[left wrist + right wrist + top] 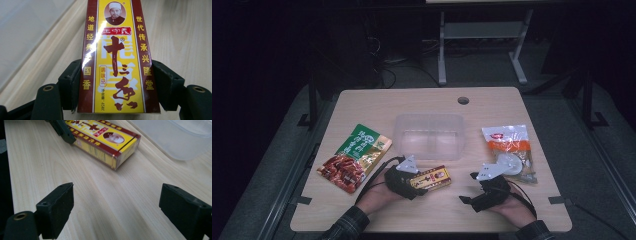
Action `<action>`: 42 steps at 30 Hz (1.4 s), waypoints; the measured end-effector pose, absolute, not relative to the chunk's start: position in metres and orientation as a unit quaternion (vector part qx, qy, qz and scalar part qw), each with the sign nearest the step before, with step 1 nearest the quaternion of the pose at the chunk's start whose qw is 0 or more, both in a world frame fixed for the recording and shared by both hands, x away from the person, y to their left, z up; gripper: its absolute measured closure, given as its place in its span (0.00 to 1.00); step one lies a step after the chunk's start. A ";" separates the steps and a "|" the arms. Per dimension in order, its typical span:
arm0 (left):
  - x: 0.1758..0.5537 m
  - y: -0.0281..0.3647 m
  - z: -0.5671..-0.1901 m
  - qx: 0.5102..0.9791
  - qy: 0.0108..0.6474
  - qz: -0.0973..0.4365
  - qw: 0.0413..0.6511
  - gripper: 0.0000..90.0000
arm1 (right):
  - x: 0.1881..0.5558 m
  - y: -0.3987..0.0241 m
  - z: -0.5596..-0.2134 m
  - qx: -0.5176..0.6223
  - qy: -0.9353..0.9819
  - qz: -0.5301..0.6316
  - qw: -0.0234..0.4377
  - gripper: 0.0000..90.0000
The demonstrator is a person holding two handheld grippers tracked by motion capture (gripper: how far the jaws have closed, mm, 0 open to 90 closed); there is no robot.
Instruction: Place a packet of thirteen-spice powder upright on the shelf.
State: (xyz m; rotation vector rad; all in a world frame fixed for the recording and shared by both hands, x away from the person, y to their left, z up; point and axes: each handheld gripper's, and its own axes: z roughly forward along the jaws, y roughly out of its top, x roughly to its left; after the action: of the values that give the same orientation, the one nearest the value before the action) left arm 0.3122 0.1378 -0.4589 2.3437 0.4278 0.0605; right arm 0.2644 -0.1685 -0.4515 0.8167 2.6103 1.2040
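Observation:
A yellow and dark-red seasoning box [432,178] lies flat on the wooden table near its front edge. My left gripper [421,182] is shut on it, with a black pad against each long side of the box [117,62] near its lower end. To the right my right gripper [468,188] stands open over bare wood, its jaws pointing left towards the box [105,140] and a short way off it. Nothing is between the right gripper's [116,205] pads. One finger [62,130] of the left gripper shows at the box's far end.
A clear plastic container [429,135] stands empty just behind the box. A green and red snack bag [357,156] lies at the left, a white and orange packet [509,145] at the right. A cable hole [463,100] sits near the table's far edge.

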 end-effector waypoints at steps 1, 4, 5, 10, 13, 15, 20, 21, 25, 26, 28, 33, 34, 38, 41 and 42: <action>0.312 0.139 -0.457 0.913 0.164 0.023 0.374 0.35 | 0.264 -0.169 -0.451 0.272 0.871 0.403 0.076 0.13; 0.312 0.146 -0.452 0.907 0.160 0.013 0.389 0.35 | 0.264 -0.170 -0.450 0.266 0.870 0.408 0.074 0.13; 0.312 0.149 -0.450 0.907 0.157 0.014 0.390 0.35 | 0.264 -0.170 -0.450 0.265 0.870 0.409 0.075 0.13; 0.311 0.162 -0.441 0.900 0.154 0.017 0.407 0.35 | 0.264 -0.172 -0.445 0.253 0.874 0.410 0.068 0.12; 0.309 0.173 -0.434 0.893 0.155 0.013 0.423 0.35 | 0.264 -0.171 -0.441 0.249 0.872 0.417 0.052 0.12; 0.308 0.175 -0.433 0.892 0.155 0.012 0.425 0.35 | 0.266 -0.170 -0.437 0.241 0.872 0.422 0.052 0.13; 0.297 0.192 -0.424 0.880 0.155 0.011 0.448 0.35 | 0.274 -0.164 -0.429 0.218 0.869 0.443 0.041 0.13; 0.297 0.192 -0.424 0.880 0.155 0.011 0.448 0.35 | 0.275 -0.163 -0.427 0.213 0.867 0.448 0.039 0.13; 0.291 0.205 -0.417 0.874 0.154 0.008 0.461 0.35 | 0.281 -0.160 -0.418 0.194 0.861 0.470 0.029 0.13; 0.290 0.206 -0.417 0.873 0.153 0.010 0.463 0.35 | 0.284 -0.159 -0.416 0.189 0.859 0.475 0.024 0.13; 0.286 0.209 -0.415 0.873 0.149 0.012 0.465 0.35 | 0.289 -0.156 -0.412 0.174 0.859 0.482 0.020 0.13; 0.281 0.212 -0.410 0.871 0.133 0.015 0.473 0.35 | 0.300 -0.143 -0.402 0.139 0.853 0.504 0.012 0.13; 0.280 0.211 -0.409 0.871 0.130 0.016 0.474 0.35 | 0.303 -0.140 -0.400 0.130 0.852 0.507 0.009 0.13; 0.279 0.210 -0.408 0.869 0.125 0.012 0.478 0.35 | 0.308 -0.130 -0.395 0.106 0.849 0.518 -0.002 0.14; 0.278 0.208 -0.408 0.870 0.117 0.010 0.478 0.35 | 0.310 -0.122 -0.394 0.085 0.851 0.518 -0.012 0.13; 0.278 0.207 -0.408 0.870 0.115 0.009 0.480 0.35 | 0.310 -0.118 -0.393 0.079 0.851 0.518 -0.014 0.14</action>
State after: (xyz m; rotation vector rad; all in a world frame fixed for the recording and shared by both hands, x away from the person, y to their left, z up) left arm 0.2780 0.2075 -0.4077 2.1224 0.2814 0.0220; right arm 0.3100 -0.1182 -0.3932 0.2497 2.6988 1.6436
